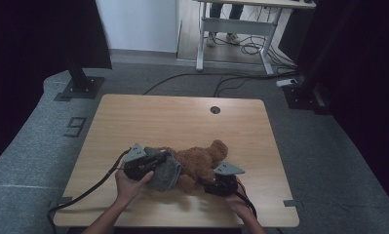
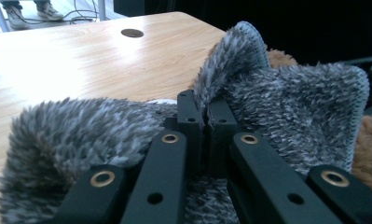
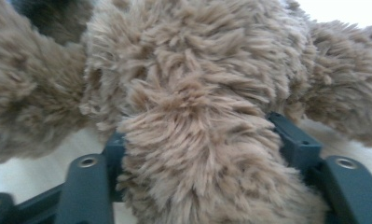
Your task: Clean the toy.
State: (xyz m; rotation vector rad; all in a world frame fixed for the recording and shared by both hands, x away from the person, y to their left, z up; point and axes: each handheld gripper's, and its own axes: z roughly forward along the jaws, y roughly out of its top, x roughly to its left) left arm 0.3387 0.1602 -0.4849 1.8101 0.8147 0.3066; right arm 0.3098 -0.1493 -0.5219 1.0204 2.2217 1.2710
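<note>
On the near half of our wooden table point(image 1: 182, 117) lies the brown teddy bear point(image 1: 202, 161), partly covered by a grey fuzzy cloth point(image 1: 166, 173). Our left gripper point(image 2: 206, 114) pinches that cloth's edge; our right gripper's point(image 3: 197, 140) jaws flank a furry limb.

Left gripper point(image 1: 155, 161): black body topped by a grey 3-cornered plate, with a black cable trailing off its rear toward the table's near left edge. Right gripper point(image 1: 209, 181): same black body, same grey plate, black cable running back along the forearm. Left gripper view: 2 matt black jaws on 4 flat black link bars, each bar carrying brass-ringed pivot holes and small plain bores. Right gripper view: identical black bars with metal-ringed holes. Forearms bare, no sleeves visible.
</note>
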